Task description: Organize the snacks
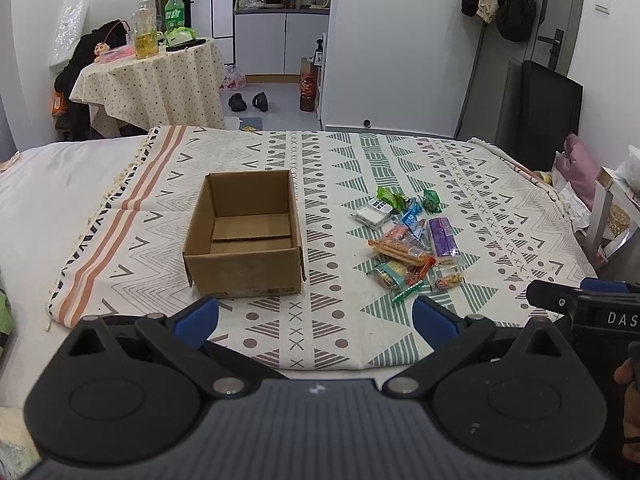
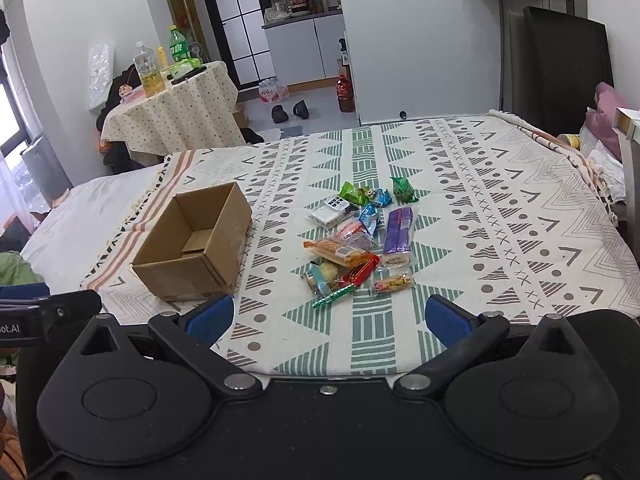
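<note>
The cardboard box (image 1: 243,236) sits open and empty on the bed's patterned blanket (image 1: 500,216), ready to receive the snack packets (image 2: 357,242) heaped just beside it. Left gripper (image 1: 316,316) and right gripper (image 2: 329,318) both hover spread apart, holding nothing.

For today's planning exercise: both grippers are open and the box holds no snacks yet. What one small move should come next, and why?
Probably move the right gripper forward over the green foil stick, the nearest piece of the snack pile. Both it and the left gripper are open and hold nothing, the cardboard box has no snacks in it, and the pile lies on the right gripper's side of it.
</note>
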`<state>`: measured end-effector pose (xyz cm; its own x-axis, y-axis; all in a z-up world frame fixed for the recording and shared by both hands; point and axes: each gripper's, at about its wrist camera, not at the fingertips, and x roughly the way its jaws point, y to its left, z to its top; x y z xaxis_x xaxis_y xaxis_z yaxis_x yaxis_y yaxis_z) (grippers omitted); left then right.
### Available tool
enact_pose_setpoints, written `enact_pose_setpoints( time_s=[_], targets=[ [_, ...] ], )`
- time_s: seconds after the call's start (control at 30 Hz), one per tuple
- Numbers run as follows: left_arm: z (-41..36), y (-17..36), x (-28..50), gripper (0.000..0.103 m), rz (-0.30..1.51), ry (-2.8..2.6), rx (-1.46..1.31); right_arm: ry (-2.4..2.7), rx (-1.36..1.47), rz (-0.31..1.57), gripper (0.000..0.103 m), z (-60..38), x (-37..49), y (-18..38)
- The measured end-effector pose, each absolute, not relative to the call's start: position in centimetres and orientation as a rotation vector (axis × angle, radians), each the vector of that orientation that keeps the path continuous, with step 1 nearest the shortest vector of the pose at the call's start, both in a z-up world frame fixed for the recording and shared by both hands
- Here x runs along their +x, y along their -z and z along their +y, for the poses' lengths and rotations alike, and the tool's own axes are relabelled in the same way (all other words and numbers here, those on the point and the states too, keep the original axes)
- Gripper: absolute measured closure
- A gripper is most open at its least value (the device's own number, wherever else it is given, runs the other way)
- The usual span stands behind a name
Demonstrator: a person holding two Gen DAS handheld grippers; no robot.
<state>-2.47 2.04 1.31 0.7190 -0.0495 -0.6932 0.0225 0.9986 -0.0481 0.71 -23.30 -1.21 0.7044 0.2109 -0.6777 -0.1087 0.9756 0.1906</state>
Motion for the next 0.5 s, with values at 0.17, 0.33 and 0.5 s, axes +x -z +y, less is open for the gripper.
enact_pose_setpoints(
  time_s=[0.17, 0.33, 0.5],
  targets=[
    [2.06, -1.28, -2.5, 0.0, 0.766, 0.036, -0.038, -0.171, 0.137, 0.769, 0.0, -23.14, 0.74, 1.19],
    [2.07, -1.27, -2.46, 0.0, 0.767, 0.037, -0.037, -0.167, 0.117, 0.766, 0.0, -23.03, 0.79, 1.09],
    [2.07, -1.27, -2.45, 0.0, 0.769, 0.036, -0.036, -0.158, 0.121, 0.772, 0.0, -23.26, 0.83, 1.38]
  ],
)
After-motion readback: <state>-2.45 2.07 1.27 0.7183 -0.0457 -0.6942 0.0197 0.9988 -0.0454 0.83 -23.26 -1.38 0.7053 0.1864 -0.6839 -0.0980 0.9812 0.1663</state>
